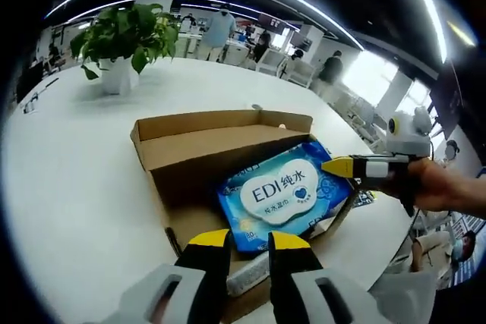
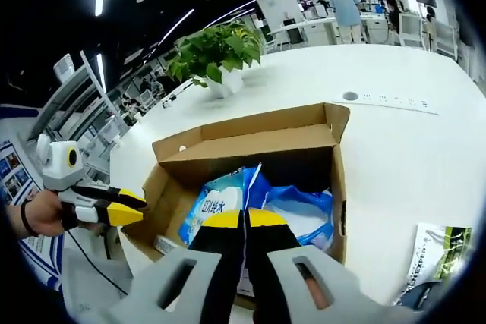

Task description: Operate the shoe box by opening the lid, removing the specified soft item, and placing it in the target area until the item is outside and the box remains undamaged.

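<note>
- Corrugated box (image 1: 199,146), lid open, frame centre, on glossy white counter (image 1: 68,180).
- Right claw (image 2: 244,218) pinching crinkly blue wipes pack (image 1: 282,193).
- Left claw (image 1: 250,238) slightly parted, empty.

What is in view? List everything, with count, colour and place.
table: one, white, under everything
box: one, brown cardboard, open, mid-table
wipes: one pack, blue, in the box
plant: one, green, white pot, far side of table
leaflet: one, green and white, on table beside box
people: several, background
hand: one, holding right gripper
left gripper: yellow-tipped, at box's near wall
right gripper: yellow-tipped, pinching wipes' edge
</note>
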`<control>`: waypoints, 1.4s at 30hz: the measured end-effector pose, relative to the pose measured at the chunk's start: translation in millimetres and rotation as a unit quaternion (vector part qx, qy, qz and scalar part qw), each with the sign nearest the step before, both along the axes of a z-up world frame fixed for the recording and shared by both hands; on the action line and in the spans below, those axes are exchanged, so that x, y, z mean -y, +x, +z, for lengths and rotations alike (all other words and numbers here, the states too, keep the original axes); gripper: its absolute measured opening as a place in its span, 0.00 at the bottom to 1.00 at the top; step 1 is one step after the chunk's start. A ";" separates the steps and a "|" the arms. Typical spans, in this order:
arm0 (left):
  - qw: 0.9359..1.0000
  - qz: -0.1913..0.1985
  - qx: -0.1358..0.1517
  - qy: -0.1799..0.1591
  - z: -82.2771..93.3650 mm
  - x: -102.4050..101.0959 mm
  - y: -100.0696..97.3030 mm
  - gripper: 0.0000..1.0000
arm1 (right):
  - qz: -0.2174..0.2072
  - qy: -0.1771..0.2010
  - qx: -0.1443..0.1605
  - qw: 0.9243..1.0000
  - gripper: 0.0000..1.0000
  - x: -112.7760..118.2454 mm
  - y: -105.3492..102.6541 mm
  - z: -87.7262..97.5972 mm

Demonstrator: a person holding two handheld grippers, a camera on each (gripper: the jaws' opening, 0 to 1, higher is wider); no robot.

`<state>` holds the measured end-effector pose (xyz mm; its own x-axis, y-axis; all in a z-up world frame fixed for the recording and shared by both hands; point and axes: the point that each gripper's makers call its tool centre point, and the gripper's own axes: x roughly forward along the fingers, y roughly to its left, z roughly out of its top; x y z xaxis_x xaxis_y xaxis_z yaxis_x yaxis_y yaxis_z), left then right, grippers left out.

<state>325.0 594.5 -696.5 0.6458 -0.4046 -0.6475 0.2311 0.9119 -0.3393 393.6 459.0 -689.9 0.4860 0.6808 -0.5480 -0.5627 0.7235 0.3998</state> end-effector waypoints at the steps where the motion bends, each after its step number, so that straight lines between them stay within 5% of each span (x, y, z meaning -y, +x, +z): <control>1: 1.000 -0.002 -0.002 0.001 -1.9 0.9 1.8 0.19 | -0.003 0.001 -0.001 1.000 0.00 1.8 0.5 -0.6; 25: 0.992 -0.053 -0.101 0.055 -50.9 21.4 30.6 0.20 | -0.030 0.017 -0.020 0.999 0.00 19.1 0.4 -9.2; 30: 0.990 -0.050 -0.126 0.033 -58.7 24.6 33.3 0.21 | -0.033 0.023 -0.024 0.999 0.00 19.5 0.1 -10.6; 36: 0.979 -0.023 -0.196 -0.058 -66.6 33.5 32.3 0.18 | -0.038 0.032 -0.031 0.998 0.00 19.1 1.3 -11.7; 42: 0.986 -0.036 -0.159 -0.036 -59.0 32.3 30.3 0.04 | -0.040 0.035 -0.032 0.998 0.00 19.1 -0.4 -10.1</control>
